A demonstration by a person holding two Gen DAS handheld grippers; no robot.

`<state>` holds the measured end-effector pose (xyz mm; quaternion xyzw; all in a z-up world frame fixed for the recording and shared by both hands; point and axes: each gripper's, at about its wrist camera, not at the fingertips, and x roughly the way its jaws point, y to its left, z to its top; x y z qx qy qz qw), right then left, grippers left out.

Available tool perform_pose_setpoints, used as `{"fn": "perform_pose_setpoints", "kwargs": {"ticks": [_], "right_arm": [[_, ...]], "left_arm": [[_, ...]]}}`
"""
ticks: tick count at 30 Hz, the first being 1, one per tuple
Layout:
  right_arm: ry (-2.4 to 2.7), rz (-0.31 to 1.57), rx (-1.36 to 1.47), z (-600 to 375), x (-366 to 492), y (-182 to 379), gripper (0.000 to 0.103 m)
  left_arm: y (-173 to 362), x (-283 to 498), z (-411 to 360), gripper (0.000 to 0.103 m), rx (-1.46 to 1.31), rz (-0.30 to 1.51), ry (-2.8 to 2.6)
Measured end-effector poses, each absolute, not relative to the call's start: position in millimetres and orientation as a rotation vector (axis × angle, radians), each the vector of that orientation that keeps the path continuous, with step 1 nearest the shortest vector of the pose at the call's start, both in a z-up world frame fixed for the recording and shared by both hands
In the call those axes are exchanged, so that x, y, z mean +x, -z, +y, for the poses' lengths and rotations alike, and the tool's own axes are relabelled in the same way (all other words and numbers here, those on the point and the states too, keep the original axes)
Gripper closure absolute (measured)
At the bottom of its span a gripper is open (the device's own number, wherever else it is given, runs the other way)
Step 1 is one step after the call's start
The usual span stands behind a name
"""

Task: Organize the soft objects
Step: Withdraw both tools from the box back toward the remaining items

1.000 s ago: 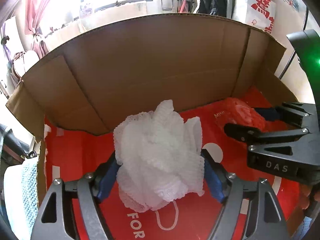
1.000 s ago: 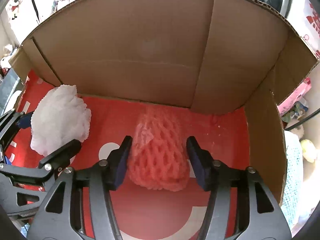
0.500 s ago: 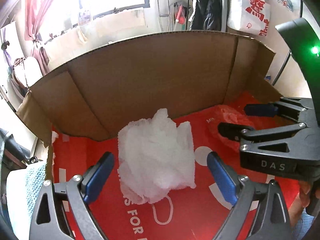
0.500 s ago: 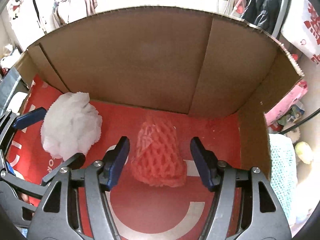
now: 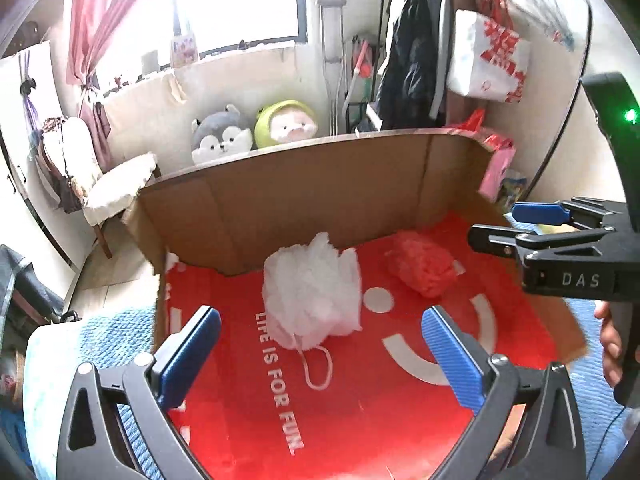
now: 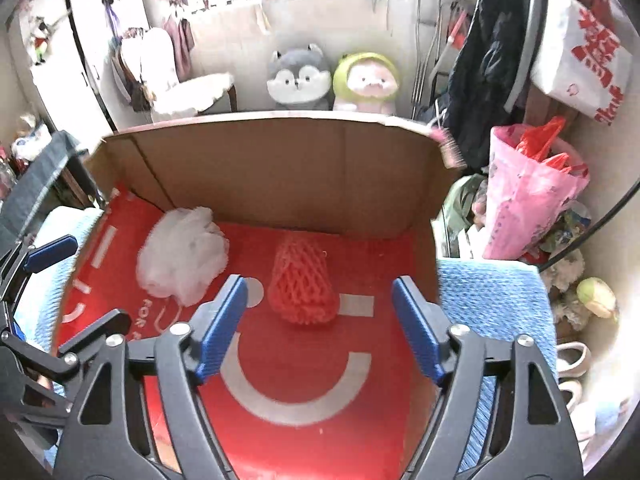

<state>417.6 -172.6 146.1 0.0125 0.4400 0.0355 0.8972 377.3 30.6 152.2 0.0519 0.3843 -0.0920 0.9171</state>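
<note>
I have both grippers raised over the near, open side of the box, looking down and forward into it. My left gripper [image 5: 320,354] has its jaws spread wide with nothing between them; its blue pads [image 5: 188,356] frame the red floor [image 5: 360,420] printed with white letters. My right gripper [image 6: 318,326] is spread just as wide and empty too, and from the left view I see it side-on at the right edge, level with mine. Beyond my left jaws, the white puff [image 5: 312,292] lies on the floor near the back wall, its cord loop trailing toward me, clear of both pads. Beyond my right jaws, the red net [image 6: 302,284] lies on the floor, centred between the pads but apart from them. The puff and net sit side by side, not touching. Behind them stands the cardboard wall [image 6: 280,168], and past it two plush toys [image 6: 332,76] lean by the window.
</note>
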Motion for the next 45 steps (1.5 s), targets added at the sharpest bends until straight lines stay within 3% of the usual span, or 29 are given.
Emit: {"fn": "perform_pose_setpoints", "kwargs": {"ticks": [6, 17, 23, 45], "right_arm": [[-0.101, 0.818, 0.049, -184, 364, -185, 0.017], [-0.165, 0.670, -0.009, -195, 242, -230, 0.013], [-0.195, 0.580, -0.048, -193, 175, -238, 0.006], [-0.093, 0.240, -0.200, -145, 2, -174, 0.000]], "left_arm": [[-188, 320, 38, 0.000, 0.058, 0.703, 0.219], [-228, 214, 55, 0.000, -0.023, 0.557, 0.185], [-237, 157, 57, 0.000, -0.016, 0.460, 0.203], [-176, 13, 30, 0.000, 0.014, 0.175, 0.136]]}}
